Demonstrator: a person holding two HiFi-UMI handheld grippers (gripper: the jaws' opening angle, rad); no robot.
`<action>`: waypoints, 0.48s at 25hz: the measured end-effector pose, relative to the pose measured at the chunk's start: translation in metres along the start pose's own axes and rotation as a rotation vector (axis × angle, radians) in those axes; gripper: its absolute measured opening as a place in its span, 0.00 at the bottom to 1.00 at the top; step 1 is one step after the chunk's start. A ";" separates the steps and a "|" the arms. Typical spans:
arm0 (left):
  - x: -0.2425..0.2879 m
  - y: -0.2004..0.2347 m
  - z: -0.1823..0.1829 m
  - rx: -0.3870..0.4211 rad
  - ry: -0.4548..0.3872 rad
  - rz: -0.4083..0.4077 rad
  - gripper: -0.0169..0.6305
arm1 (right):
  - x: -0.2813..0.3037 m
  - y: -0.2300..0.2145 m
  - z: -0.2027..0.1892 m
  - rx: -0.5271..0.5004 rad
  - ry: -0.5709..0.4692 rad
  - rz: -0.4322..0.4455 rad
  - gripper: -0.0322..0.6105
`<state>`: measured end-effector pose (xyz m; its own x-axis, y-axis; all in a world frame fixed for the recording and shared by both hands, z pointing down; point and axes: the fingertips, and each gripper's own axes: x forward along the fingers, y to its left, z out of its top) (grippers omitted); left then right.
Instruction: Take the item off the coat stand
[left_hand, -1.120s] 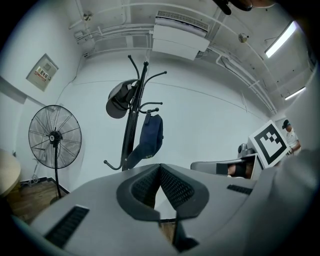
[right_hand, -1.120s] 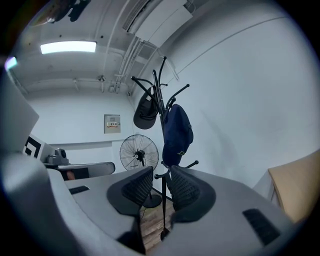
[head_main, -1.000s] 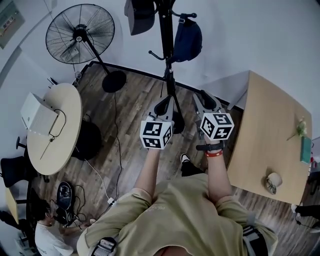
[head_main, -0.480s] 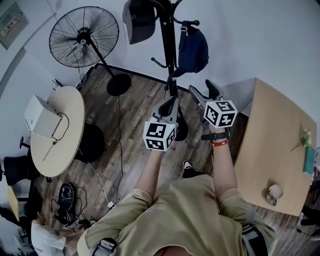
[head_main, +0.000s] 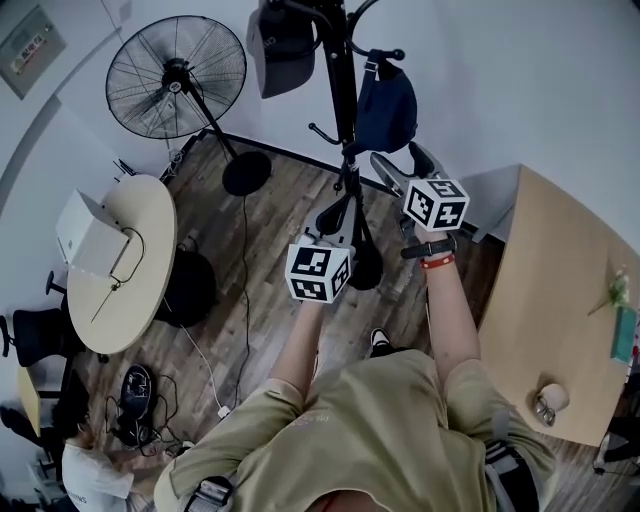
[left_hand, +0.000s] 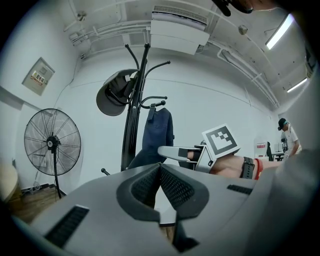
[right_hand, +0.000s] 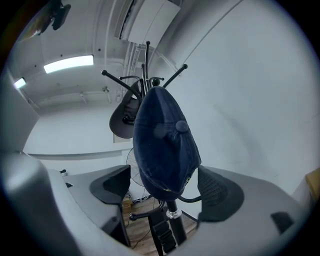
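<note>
- Right gripper view looks straight at the navy cap (right_hand: 162, 145), which hangs crown outward from a hook on the black coat stand (right_hand: 172, 220), its lower edge showing in the gap between the two pads.
- Both pads of the right claw (right_hand: 165, 189) stand wide apart on either side of that edge and neither presses on the cloth; the jaws have just been opening and grip nothing.
- From the head view the cap (head_main: 388, 105) hangs on the right side of the stand's pole (head_main: 340, 90), and the right claw (head_main: 392, 152) is held level just below and in front of it.
- A second, dark grey hat (head_main: 283, 45) hangs higher up on the stand's left side, well apart from both claws.
- The left claw (left_hand: 159, 169) has its jaws pressed together with nothing between them; in the head view it (head_main: 338, 212) sits lower, in front of the pole.
- The left gripper view also catches the right claw's marker cube (left_hand: 220, 141) beside the cap (left_hand: 157, 132).
- A standing fan (head_main: 175, 75) is left of the stand on the wooden floor (head_main: 270, 250).
- A round table (head_main: 120, 260) carries a white box (head_main: 88, 235); a rectangular table (head_main: 560, 300) stands at the right.
</note>
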<state>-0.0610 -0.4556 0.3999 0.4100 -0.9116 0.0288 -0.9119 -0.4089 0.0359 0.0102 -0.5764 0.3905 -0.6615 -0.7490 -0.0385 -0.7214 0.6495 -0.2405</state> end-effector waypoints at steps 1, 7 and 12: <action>0.001 0.001 0.000 0.003 0.002 0.002 0.06 | 0.005 -0.001 0.001 -0.003 0.001 0.005 0.71; 0.003 0.008 0.001 0.008 0.009 0.015 0.06 | 0.019 -0.004 0.008 -0.026 -0.002 0.012 0.63; 0.007 0.008 -0.002 0.002 0.006 0.017 0.06 | 0.019 -0.001 0.009 -0.051 -0.012 0.022 0.38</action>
<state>-0.0649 -0.4652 0.4021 0.3946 -0.9182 0.0350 -0.9187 -0.3935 0.0330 0.0001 -0.5920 0.3817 -0.6747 -0.7361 -0.0546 -0.7168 0.6711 -0.1895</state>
